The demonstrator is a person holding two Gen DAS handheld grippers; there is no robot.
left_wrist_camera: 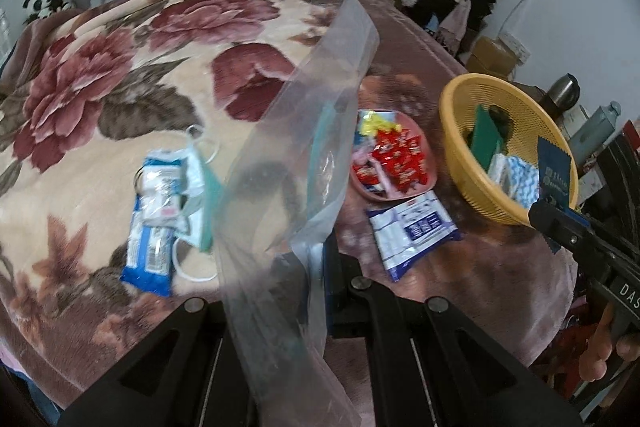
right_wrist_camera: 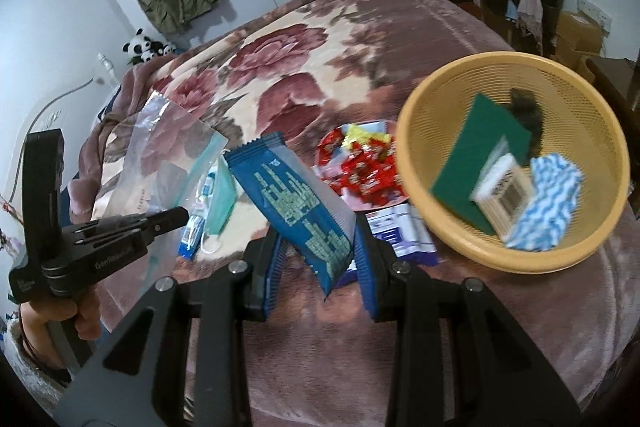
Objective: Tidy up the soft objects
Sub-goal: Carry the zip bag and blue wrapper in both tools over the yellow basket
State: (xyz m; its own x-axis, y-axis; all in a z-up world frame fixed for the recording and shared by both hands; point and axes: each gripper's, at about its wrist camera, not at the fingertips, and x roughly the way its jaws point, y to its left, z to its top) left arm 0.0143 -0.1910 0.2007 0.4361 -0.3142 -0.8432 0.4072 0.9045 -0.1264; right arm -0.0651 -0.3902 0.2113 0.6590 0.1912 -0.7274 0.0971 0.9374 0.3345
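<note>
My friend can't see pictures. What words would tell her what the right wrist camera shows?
The right gripper pinches a blue snack packet above a flowered blanket. To the right is a yellow basket of cloths; to the left, the left gripper holds a clear plastic bag.

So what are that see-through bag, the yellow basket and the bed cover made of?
The zip bag looks like thin clear plastic film: glossy, creased, and the blanket shows through it. The yellow basket seems to be moulded rigid plastic, with fine mesh walls and a smooth rim. The floral blanket looks like plush fleece, matte and fuzzy.
</note>
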